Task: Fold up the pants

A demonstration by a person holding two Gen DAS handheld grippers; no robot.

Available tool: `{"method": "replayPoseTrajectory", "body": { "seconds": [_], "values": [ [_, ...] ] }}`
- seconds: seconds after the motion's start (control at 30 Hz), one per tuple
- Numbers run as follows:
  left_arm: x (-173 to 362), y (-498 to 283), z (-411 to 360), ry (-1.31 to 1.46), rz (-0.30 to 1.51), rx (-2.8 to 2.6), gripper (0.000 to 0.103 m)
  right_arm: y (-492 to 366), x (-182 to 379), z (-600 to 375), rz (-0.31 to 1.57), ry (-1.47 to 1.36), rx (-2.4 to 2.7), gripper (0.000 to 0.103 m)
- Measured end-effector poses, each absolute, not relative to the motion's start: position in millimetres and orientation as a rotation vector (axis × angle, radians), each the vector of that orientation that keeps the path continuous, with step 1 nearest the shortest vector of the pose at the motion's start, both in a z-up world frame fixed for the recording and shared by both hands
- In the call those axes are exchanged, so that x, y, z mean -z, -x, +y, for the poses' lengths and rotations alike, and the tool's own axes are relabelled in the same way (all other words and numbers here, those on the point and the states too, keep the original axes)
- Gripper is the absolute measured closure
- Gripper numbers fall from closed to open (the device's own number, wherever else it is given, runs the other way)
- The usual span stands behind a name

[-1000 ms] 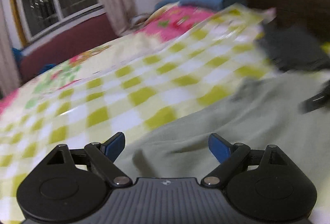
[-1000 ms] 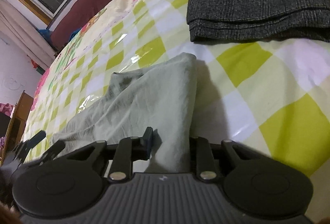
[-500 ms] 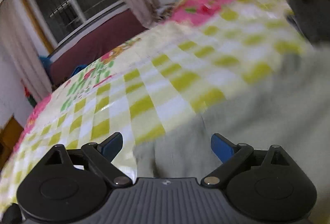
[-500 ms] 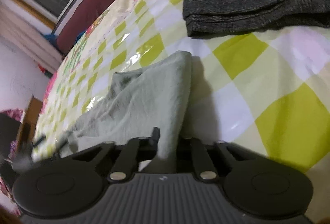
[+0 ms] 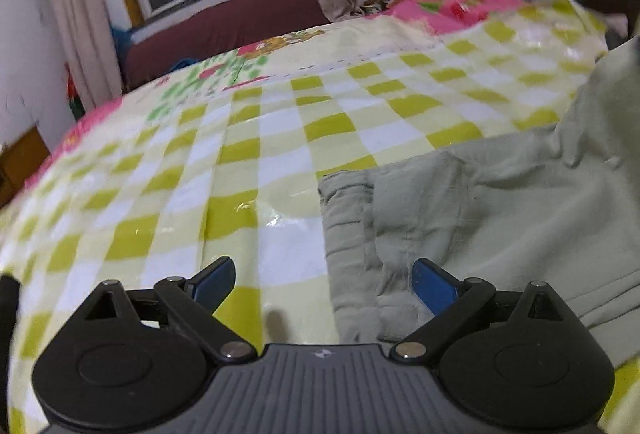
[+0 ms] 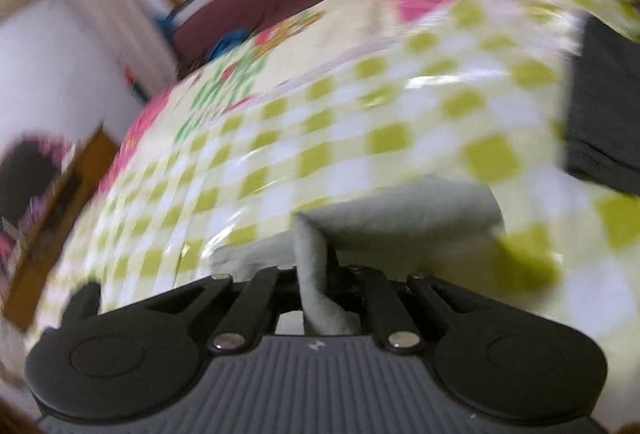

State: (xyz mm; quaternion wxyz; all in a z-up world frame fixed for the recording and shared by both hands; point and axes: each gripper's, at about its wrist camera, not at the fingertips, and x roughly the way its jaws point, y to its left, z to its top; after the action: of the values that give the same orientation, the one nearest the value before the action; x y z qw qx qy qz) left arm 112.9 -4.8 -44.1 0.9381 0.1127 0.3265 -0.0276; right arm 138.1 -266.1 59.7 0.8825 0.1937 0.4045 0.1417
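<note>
- No word, number or brand name can be read in either view.
- A small pale emblem, no letters made out, is seen on the ribbed grey body of the left gripper point(image 5: 322, 284).
- A like emblem is seen on the ribbed body of the right gripper point(image 6: 318, 276), blurred.
- Faint marks along a seam of the bed cover point(image 5: 280, 138) are too small to be read.

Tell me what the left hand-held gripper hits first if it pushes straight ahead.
Probably the waistband edge of the green pants, lying just ahead of the open left hand-held gripper; the checkered sheet is beneath. Depth is uncertain.
</note>
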Motion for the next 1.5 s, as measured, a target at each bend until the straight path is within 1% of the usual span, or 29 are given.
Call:
{"method": "replayPoseTrajectory", "body": {
  "seconds": [0.1,0.2,0.3,0.4,0.6,0.7,0.73,0.77,0.8,1.0,1.1,1.23,1.37,1.5],
  "values": [
    [39,-102,13,-0.168,0.678,0.075,0.0,-157,-59,-199,0.868,-0.286,-0.348,0.098],
    [38,-90,32,-0.09,0.704,0.101,0.0,-170,-45,-142,0.907,-0.23,-0.396,0.098],
    [41,-85,42,-0.041,0.73,0.13,0.0,-173,-27,-96,0.923,-0.112,-0.398,0.098],
    [39,-79,45,-0.028,0.72,0.158,0.0,-169,-12,-60,0.937,0.042,-0.396,0.097],
    [30,-59,54,-0.016,0.681,0.211,0.0,-158,-4,-31,0.912,0.233,-0.451,0.096],
    [23,-45,64,0.018,0.64,0.241,0.0,-146,-3,-26,0.911,0.29,-0.543,0.086],
    [22,-42,66,0.027,0.632,0.248,0.0,-146,-1,-28,0.924,0.27,-0.562,0.071],
    [20,-39,68,0.037,0.625,0.254,0.0,-144,-1,-31,0.931,0.238,-0.565,0.059],
    [18,-36,71,0.048,0.616,0.258,0.0,-144,-1,-37,0.927,0.204,-0.557,0.057],
    [9,-27,69,0.089,0.599,0.312,0.0,-153,-5,-80,0.925,-0.05,-0.485,0.052],
    [13,-32,57,0.05,0.625,0.317,0.0,-164,-6,-91,0.909,-0.089,-0.435,0.051],
    [15,-32,49,0.012,0.639,0.32,0.0,-174,-8,-88,0.898,-0.151,-0.5,0.05],
    [15,-31,50,0.007,0.646,0.307,0.0,-173,0,-74,0.954,-0.206,-0.613,0.051],
    [11,-25,55,-0.001,0.646,0.287,0.0,-165,4,-88,0.999,-0.378,-0.709,0.05]
  ]
}}
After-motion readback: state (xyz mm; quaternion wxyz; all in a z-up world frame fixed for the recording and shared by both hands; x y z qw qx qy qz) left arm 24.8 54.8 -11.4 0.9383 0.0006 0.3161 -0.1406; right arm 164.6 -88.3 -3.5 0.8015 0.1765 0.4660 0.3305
